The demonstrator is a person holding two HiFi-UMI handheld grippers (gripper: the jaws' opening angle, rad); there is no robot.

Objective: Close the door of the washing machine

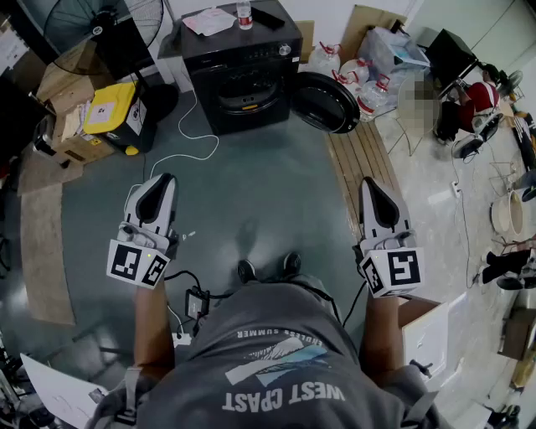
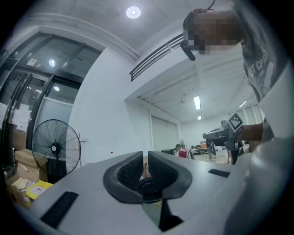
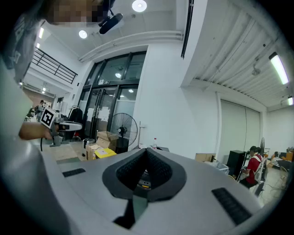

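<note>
At 12 o'clock across the floor (image 1: 276, 193) stands the washer (image 1: 243, 75), its round door (image 1: 325, 102) swung open at about 1 o'clock, well apart from both grippers. Left gripper (image 1: 159, 183) sits at 10 o'clock near the person, fingers (image 2: 131, 172) almost together with a thin slit, nothing between. Right gripper (image 1: 374, 184) is at 2 o'clock, fingers (image 3: 158, 170) pressed together, empty. Bottle (image 1: 244, 14) on the washer top; fan (image 1: 100, 25) at 11 o'clock.
</note>
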